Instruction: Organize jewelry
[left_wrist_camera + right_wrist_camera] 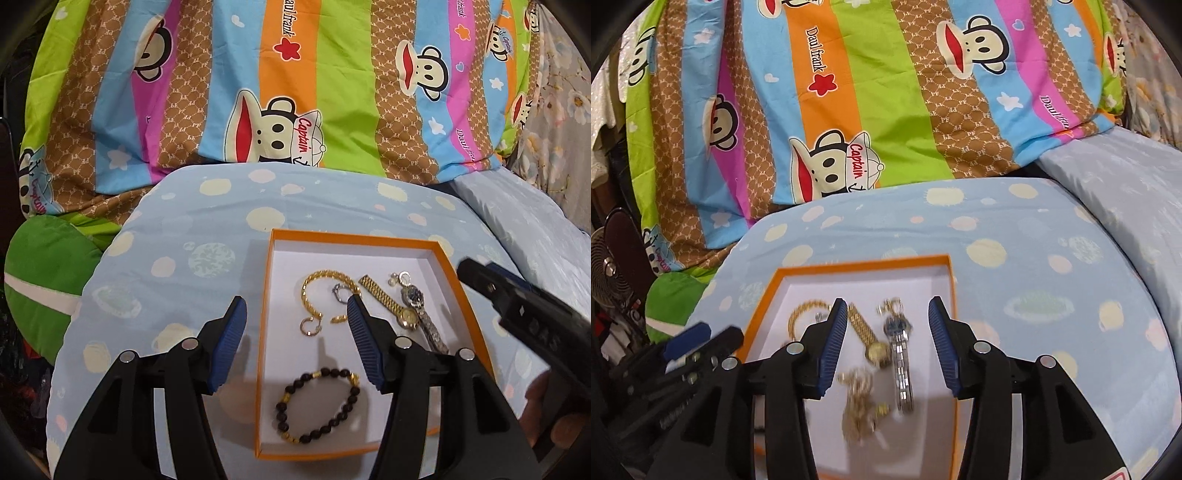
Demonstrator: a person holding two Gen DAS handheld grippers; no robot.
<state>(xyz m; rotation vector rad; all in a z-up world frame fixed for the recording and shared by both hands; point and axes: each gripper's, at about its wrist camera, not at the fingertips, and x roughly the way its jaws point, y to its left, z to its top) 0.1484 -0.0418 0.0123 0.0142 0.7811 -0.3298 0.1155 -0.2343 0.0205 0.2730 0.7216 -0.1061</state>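
Black beads strung with a few gold ones form the bracelet (318,404) nearest the left wrist camera, lying flat on the white floor of the orange-rimmed box (266,332), which rests on a spotted blue pillow (184,266) on the bed. Above it the left gripper (295,317) hangs with its fingers wide and empty, one blue pad outside the box wall and the other over the gold rope chain (314,291); a small ring (308,327), a silver ring (338,290), a gold watch (391,304) and a silver watch (421,314) lie close together further back. Lowering from this stance would likely put the outer pad on the cardboard rim, tipping or sliding the light box on the soft pillow and scattering the pieces. From the right wrist, the right gripper (888,317) is also spread wide with nothing between its pads, poised over the two watches, gold (871,343) and silver (899,354), which lie just beside each other. A blurred gold tangle (858,402) shows nearer the lens; whether it lies on the box floor or is in motion I cannot tell. Closing here could pinch both straps at once, or snag the chain. Both tools crowd the same box, so a collision is possible.
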